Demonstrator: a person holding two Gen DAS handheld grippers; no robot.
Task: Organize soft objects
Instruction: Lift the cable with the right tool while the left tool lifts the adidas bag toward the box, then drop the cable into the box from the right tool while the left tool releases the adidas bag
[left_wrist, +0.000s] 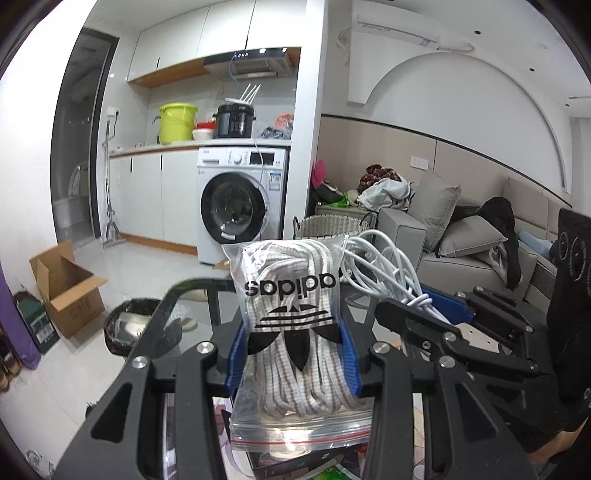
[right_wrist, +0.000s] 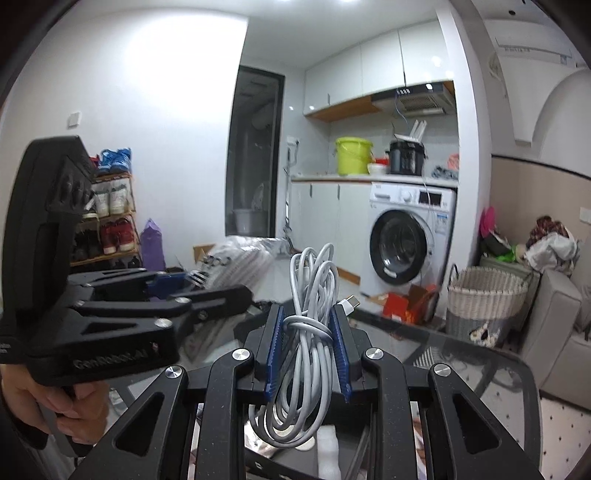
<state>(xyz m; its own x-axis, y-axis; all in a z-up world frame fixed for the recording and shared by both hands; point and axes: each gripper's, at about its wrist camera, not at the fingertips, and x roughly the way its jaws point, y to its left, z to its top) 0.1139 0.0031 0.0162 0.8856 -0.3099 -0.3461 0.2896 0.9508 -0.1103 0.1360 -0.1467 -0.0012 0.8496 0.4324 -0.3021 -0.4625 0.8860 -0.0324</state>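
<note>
Bagged laces and a cable held above the glass bench (right_wrist: 461, 354)

A clear zip bag (left_wrist: 291, 332) filled with white laces is clamped in the left tool (left_wrist: 291, 354); a coiled white cable (right_wrist: 308, 332) is clamped in the right tool (right_wrist: 306, 350), both above the bench's near edge.

white walls, washing machine (left_wrist: 240, 201) under counter, grey sofa (left_wrist: 476, 254) right
</note>
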